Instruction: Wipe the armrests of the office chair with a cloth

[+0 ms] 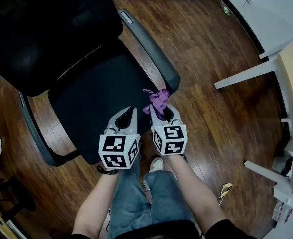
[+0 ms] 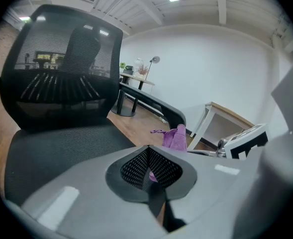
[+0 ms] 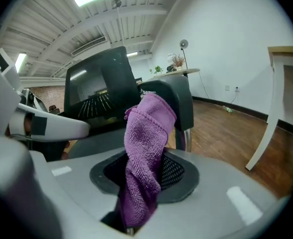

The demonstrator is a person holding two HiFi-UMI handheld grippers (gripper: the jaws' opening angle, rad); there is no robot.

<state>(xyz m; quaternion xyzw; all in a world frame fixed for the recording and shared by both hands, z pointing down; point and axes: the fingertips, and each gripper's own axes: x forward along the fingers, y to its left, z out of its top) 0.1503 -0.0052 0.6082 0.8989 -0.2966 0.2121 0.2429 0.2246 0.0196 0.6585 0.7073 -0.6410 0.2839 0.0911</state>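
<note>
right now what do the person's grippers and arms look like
Both grippers are pale grey plastic. The left claw and right claw have curved shells lined with black mesh-textured pads. Each carries a white cube printed with black square markers. The arms are bare below a black sleeve.

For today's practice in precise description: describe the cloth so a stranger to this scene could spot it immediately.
Start at the black office chair on the wooden floor and follow the armrest on the person's right to its near end. There the right gripper is shut on the cloth: purple terry, the only bright colour nearby.
</note>
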